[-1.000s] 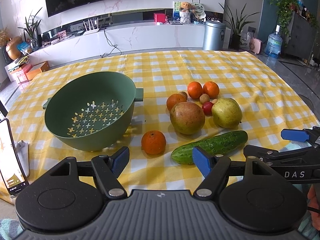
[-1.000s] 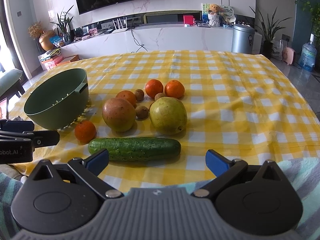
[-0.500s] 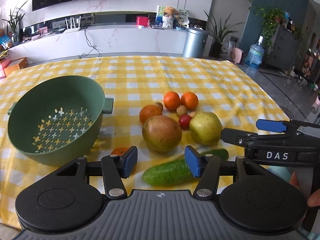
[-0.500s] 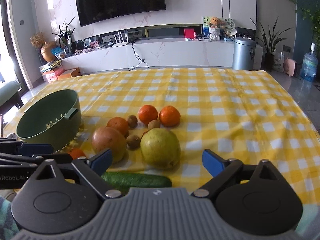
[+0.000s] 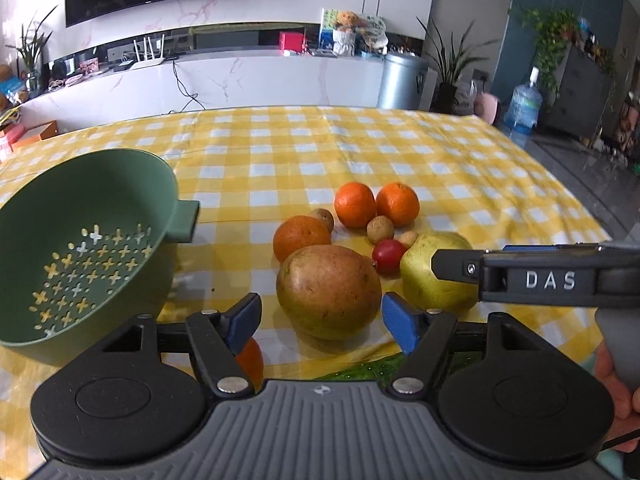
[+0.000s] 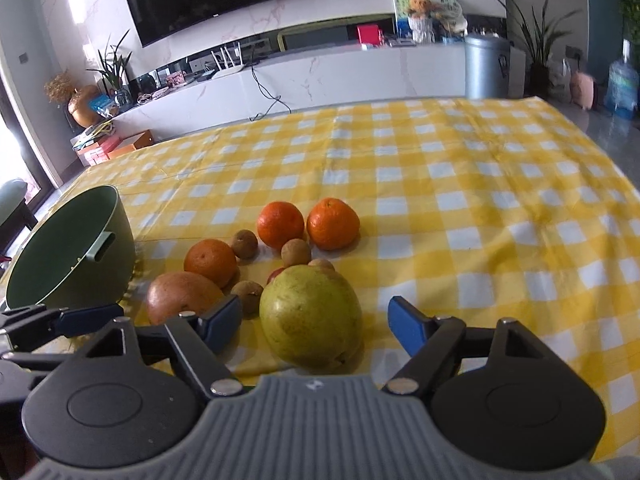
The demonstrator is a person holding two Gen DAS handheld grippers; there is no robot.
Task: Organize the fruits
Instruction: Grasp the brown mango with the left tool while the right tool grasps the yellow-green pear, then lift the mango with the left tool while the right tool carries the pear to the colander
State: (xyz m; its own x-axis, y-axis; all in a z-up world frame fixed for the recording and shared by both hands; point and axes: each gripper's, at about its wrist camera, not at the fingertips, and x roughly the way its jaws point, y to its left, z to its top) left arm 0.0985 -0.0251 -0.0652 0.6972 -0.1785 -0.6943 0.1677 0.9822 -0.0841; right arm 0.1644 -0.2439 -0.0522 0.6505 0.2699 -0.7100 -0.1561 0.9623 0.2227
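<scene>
A green colander (image 5: 80,248) sits empty at the left of the checked tablecloth; it also shows in the right wrist view (image 6: 68,256). My left gripper (image 5: 320,322) is open, its pads on either side of a reddish-green mango (image 5: 328,292). My right gripper (image 6: 314,326) is open in front of a yellow-green pear (image 6: 310,314), which also shows in the left wrist view (image 5: 424,276). Behind lie oranges (image 5: 354,205) (image 5: 398,204) (image 5: 301,238), small brown fruits (image 5: 380,229) and a red one (image 5: 389,255). An orange (image 5: 252,362) and a cucumber (image 5: 360,370) lie under my left gripper.
The yellow checked tablecloth (image 6: 480,208) stretches far back and to the right. The right gripper's body (image 5: 540,278) crosses the right side of the left wrist view. A white cabinet, TV and bin stand beyond the table.
Both grippers have moved forward over the near orange and cucumber. The left now straddles the mango, the right is close to the pear. Both stay open.
</scene>
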